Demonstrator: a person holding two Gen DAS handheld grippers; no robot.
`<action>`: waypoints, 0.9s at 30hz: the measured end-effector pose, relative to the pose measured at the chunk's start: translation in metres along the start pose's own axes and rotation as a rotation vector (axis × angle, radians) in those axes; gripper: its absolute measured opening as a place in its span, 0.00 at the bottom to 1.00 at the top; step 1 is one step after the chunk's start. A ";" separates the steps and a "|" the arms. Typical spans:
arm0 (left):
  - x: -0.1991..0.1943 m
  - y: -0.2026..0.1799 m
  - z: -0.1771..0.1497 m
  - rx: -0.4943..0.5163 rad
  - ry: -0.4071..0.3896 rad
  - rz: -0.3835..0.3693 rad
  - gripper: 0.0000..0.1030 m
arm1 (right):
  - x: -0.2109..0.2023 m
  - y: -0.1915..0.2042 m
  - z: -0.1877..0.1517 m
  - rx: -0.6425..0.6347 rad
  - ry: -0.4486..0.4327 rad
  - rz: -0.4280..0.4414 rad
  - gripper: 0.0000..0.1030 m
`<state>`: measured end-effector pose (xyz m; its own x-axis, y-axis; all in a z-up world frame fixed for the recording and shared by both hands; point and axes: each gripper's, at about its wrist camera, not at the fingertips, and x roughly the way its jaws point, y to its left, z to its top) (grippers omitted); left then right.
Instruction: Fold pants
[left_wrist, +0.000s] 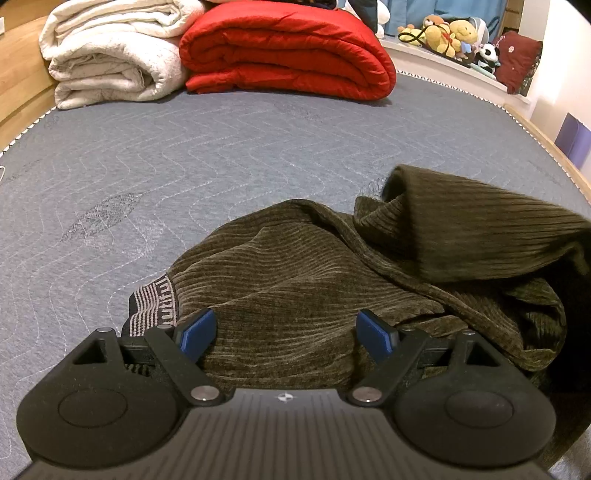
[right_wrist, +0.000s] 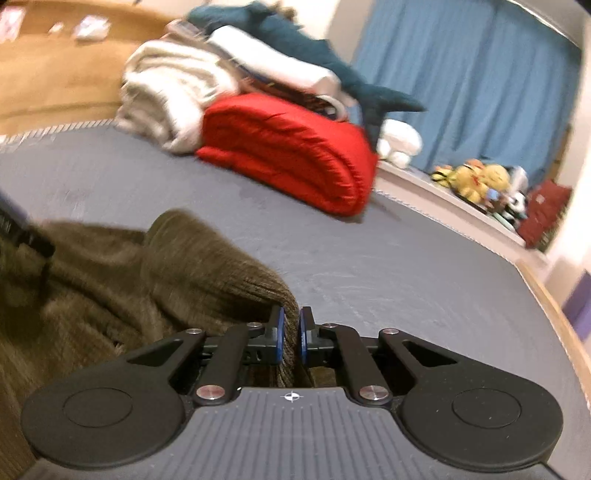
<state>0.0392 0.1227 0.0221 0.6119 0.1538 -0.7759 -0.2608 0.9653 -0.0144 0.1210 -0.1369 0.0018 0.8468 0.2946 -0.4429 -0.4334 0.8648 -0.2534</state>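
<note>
The pants (left_wrist: 314, 273) are lying in a bunched heap on the bed (left_wrist: 184, 155), near its front edge.

On the left, the left hand-held gripper (left_wrist: 286, 332) is spread wide over the pants near the waistband (left_wrist: 155, 302). Nothing is being squeezed by it. If the cloth is pulled from the other side, that end could be dragged along, because it is not pinned down.

On the right, the right hand-held gripper (right_wrist: 291, 339) is clenched on a fold of the pants (right_wrist: 177, 280). Only a small bit of cloth is pinched, so it could slip out. More than one layer could also be caught, and then the fold would come out crooked.

The legs and hems are buried in the heap. The right view is blurred. The person cannot be seen.
</note>
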 end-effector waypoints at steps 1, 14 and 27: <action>0.000 -0.001 0.000 0.000 -0.001 0.000 0.85 | -0.005 -0.010 0.002 0.041 -0.005 -0.008 0.08; -0.002 -0.017 -0.003 0.024 0.004 -0.011 0.85 | -0.062 -0.174 -0.100 0.823 0.307 -0.430 0.07; 0.002 -0.020 -0.005 0.019 0.020 0.004 0.85 | -0.069 -0.212 -0.124 0.945 0.204 -0.374 0.60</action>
<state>0.0422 0.1030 0.0173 0.5958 0.1540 -0.7882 -0.2488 0.9685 0.0012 0.1157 -0.3909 -0.0209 0.7711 -0.0571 -0.6341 0.3402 0.8788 0.3346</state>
